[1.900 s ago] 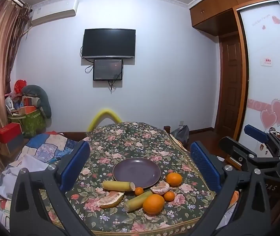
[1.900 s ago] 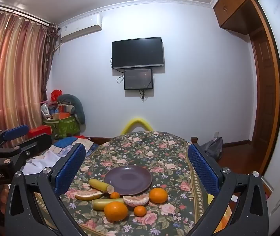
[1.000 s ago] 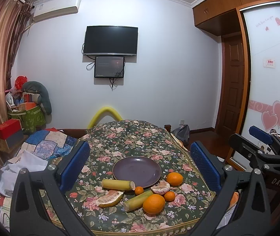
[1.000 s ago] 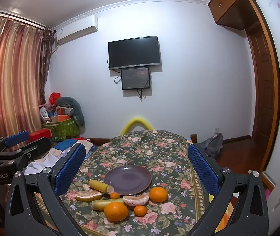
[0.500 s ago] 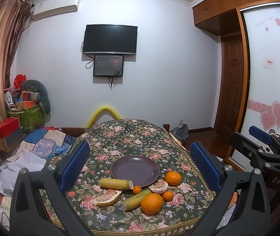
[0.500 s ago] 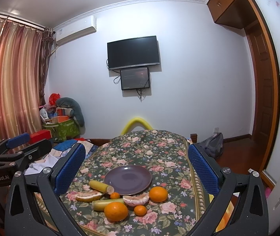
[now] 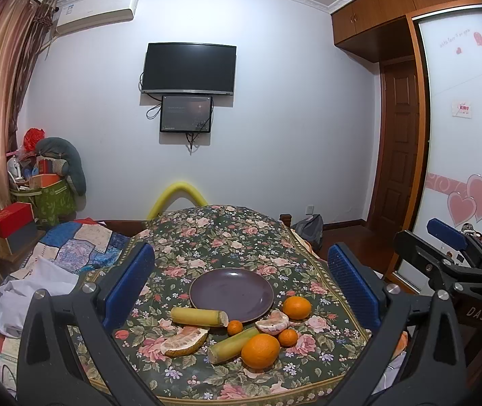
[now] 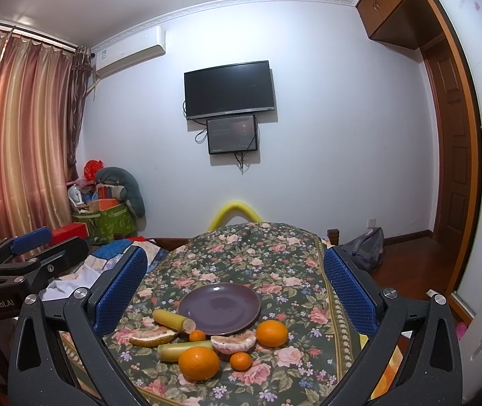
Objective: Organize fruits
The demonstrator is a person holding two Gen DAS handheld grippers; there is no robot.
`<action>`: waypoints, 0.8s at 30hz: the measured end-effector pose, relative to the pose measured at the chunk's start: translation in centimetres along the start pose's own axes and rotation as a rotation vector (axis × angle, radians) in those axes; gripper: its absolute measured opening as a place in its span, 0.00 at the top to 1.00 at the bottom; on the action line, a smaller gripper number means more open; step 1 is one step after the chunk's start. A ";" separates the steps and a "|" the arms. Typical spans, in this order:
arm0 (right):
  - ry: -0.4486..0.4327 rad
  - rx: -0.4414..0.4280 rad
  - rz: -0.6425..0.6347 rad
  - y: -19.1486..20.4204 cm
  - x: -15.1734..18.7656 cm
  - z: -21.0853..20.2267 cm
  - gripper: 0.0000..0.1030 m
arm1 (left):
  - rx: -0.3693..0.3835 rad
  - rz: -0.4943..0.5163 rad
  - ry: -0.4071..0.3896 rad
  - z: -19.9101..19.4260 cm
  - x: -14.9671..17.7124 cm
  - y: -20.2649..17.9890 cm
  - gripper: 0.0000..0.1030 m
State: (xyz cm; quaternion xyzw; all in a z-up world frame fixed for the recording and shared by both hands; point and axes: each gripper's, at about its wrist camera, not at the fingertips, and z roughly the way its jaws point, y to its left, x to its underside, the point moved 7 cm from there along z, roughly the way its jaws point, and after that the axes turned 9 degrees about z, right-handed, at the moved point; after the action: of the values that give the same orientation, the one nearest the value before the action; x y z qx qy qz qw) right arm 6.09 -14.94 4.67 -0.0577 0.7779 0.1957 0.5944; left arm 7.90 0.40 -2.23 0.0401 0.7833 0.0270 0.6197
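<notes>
Round glossy purple plate (image 7: 231,291), empty

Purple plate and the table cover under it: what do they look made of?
Purple plate: probably glazed ceramic, possibly melamine; smooth, with a soft sheen in its centre. Table cover: looks like printed floral fabric, matte, draping over the edge.

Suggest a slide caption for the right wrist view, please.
Open right gripper facing an empty purple plate and loose fruit.
</notes>
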 end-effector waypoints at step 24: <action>0.008 -0.004 -0.001 0.2 0.4 0.1 0.00 | -0.002 0.014 0.008 0.3 0.1 -0.2 0.00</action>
State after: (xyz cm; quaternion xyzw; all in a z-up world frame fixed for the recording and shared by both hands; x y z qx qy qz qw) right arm 5.97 -14.64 4.31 -0.0600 0.7799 0.1967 0.5912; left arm 8.15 0.19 -2.43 0.0450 0.7854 0.0325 0.6165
